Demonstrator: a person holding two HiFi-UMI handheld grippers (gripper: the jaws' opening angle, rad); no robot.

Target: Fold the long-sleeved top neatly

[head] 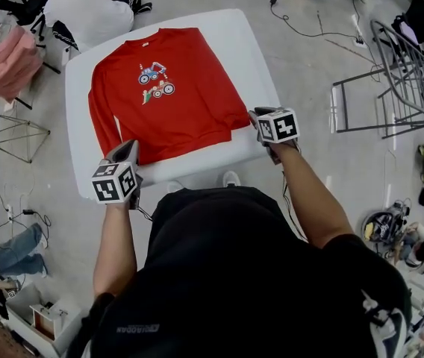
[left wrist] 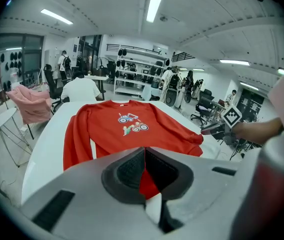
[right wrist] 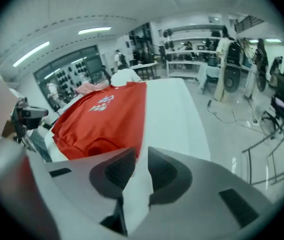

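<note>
Lower left, my left gripper (head: 125, 152) has its jaws pinched together on the long-sleeved top (head: 175, 88). Right of centre, my right gripper (head: 257, 119) tilts downward, jaws apart and empty.

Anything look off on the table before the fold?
Mildly. The red top lies skewed to the white table's edges, and the cuff near the right gripper is bunched at the hem corner. The left gripper is shut on the hem; the right gripper is open over bare table, holding nothing.
</note>
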